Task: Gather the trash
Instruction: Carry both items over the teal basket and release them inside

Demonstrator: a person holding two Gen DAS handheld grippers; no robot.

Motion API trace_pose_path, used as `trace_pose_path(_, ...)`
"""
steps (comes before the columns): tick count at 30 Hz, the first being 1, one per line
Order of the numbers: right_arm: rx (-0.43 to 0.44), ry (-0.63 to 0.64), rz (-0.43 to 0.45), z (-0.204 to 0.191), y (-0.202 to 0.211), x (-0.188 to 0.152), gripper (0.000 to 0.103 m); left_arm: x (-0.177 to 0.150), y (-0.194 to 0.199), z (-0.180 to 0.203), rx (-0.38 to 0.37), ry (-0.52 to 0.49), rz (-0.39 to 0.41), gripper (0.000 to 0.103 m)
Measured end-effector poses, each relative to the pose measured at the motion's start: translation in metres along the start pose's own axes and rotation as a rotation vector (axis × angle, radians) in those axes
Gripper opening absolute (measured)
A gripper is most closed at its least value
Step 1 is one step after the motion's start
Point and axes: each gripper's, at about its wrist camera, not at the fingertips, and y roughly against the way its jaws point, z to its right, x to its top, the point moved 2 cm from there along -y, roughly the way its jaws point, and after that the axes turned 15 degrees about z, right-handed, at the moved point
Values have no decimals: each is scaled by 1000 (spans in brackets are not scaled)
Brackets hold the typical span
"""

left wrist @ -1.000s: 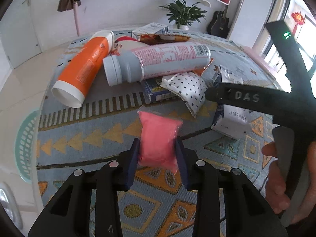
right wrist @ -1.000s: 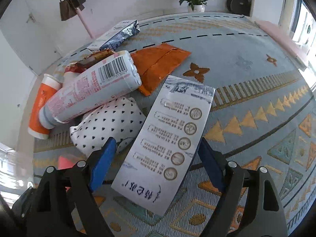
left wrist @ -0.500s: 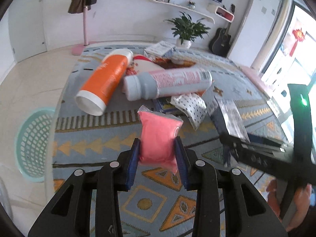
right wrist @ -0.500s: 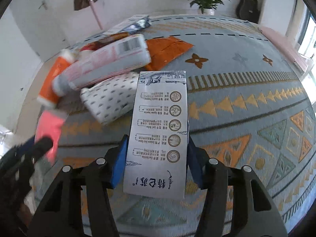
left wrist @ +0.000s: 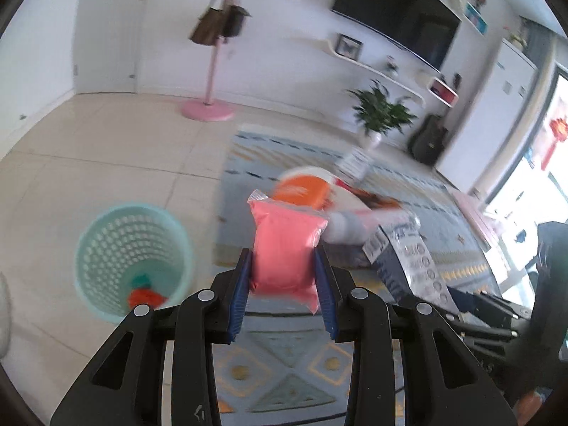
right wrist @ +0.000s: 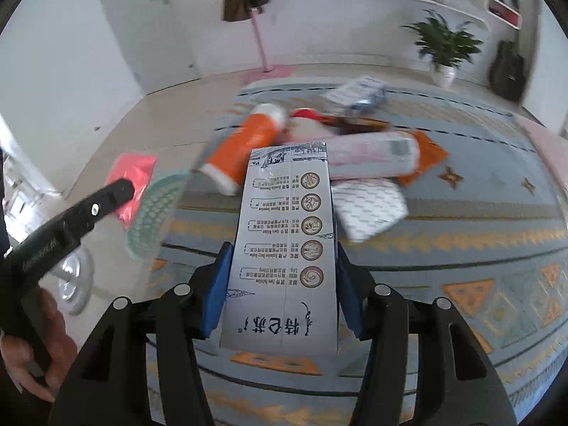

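Since the earlier frame my left gripper [left wrist: 283, 277] had swung off the rug [left wrist: 443, 269] toward the green basket [left wrist: 133, 259], pinching the pink pouch [left wrist: 285, 245] to drop it in. My right gripper [right wrist: 280, 289] had just closed onto the milk carton [right wrist: 287, 248], lifted clear, pile behind.

On my feeds: pink sachet [left wrist: 285, 245], plain, between blue pads [left wrist: 238, 296]. White carton [right wrist: 284, 245], black print with a column of brown round emblems, also between blue pads [right wrist: 216, 291]. Mint-green basket [left wrist: 133, 259], perforated all over, red and green scraps inside. Rug [right wrist: 461, 248]: grey-blue, orange triangles and diamonds, dark stripes. At its far edge I see an orange bottle [right wrist: 245, 145], white ends, and a white dotted pouch [right wrist: 369, 209].
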Motion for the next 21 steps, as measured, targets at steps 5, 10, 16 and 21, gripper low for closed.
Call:
trace_pose_path(5, 80, 57, 32, -54, -7, 18, 51, 27, 21, -52, 72, 24, 57, 33)
trace_pose_path(10, 168, 123, 50, -125, -35, 39, 51, 40, 22, -119, 158, 48, 74, 33)
trace_pose_path(16, 222, 170, 5, -195, -98, 41, 51, 19, -12, -188, 220, 119, 14, 33)
trace_pose_path(21, 206, 179, -47, -224, -158, 35, 51, -6, -52, -236, 237, 187, -40, 33)
